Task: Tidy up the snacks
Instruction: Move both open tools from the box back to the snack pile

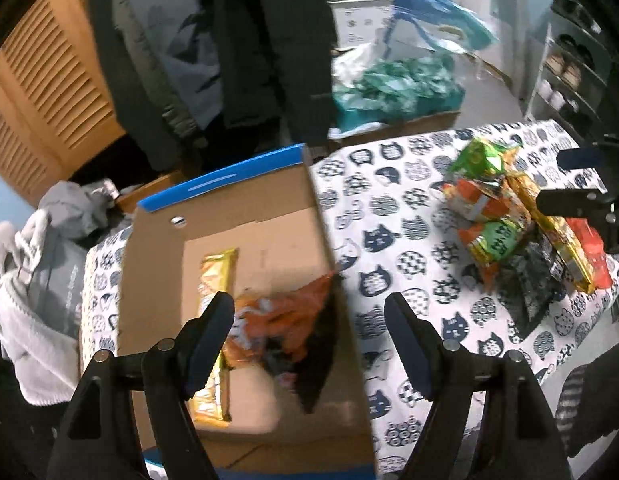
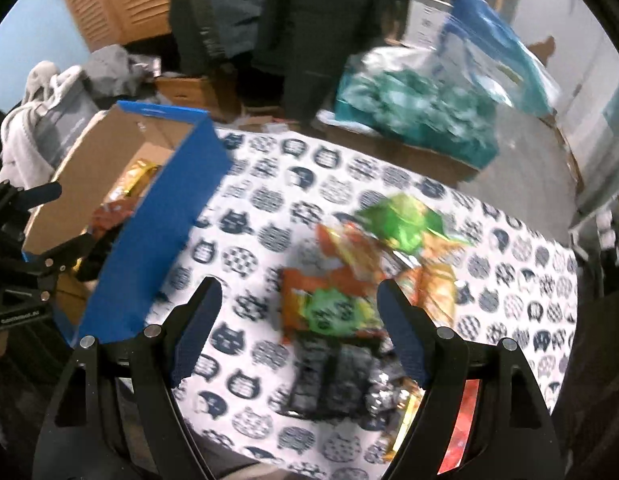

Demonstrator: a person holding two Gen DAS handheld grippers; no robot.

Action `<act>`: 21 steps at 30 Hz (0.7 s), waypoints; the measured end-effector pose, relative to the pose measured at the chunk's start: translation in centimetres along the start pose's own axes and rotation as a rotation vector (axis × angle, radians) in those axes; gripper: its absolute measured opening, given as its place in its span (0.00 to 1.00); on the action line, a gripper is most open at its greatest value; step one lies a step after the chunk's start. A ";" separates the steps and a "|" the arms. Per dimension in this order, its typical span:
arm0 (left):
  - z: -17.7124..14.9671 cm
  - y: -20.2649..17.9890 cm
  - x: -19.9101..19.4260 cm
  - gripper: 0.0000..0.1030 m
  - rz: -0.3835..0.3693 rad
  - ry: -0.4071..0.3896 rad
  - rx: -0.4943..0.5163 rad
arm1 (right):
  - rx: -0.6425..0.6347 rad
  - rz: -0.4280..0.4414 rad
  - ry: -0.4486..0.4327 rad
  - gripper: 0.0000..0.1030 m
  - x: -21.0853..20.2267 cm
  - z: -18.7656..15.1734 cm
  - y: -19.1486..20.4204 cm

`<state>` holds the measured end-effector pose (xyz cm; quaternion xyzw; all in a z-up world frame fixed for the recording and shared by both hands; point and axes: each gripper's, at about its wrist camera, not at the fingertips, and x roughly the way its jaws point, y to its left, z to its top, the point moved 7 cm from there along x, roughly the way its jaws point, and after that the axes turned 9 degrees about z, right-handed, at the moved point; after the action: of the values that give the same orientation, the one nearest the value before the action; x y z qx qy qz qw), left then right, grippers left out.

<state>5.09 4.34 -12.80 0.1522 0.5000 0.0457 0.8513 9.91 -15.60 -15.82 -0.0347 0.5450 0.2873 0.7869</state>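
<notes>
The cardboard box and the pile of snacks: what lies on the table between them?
Only bare cat-print tablecloth lies between the cardboard box and the pile of snacks; the right wrist view shows it best.

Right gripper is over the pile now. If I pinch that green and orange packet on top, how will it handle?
The green and orange packet looks like thin crinkled foil, so probably light and floppy, sagging from the right gripper. Its glossy film may slip. It overlaps the black packet, which might drag along.

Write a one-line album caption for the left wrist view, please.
Open left gripper hovers over a cardboard box holding a gold snack bar and an orange packet, snack pile waiting on the cat-print tablecloth.
</notes>
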 end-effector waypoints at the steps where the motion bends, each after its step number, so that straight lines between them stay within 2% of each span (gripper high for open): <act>1: 0.1 -0.7 0.0 0.76 -0.007 0.002 0.010 | 0.012 -0.006 -0.002 0.77 -0.2 -0.4 -0.7; 15: 0.0 -11.4 1.1 0.77 -0.134 0.129 0.115 | 0.147 -0.085 -0.012 0.78 -2.5 -6.4 -9.7; 21: -0.5 -15.3 1.3 0.77 -0.144 0.164 0.160 | 0.218 -0.126 -0.005 0.78 -3.0 -9.2 -13.6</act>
<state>4.15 -9.75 -18.74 0.1791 0.5796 -0.0435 0.7938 8.15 -31.58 -20.43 0.0175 0.5679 0.1762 0.8038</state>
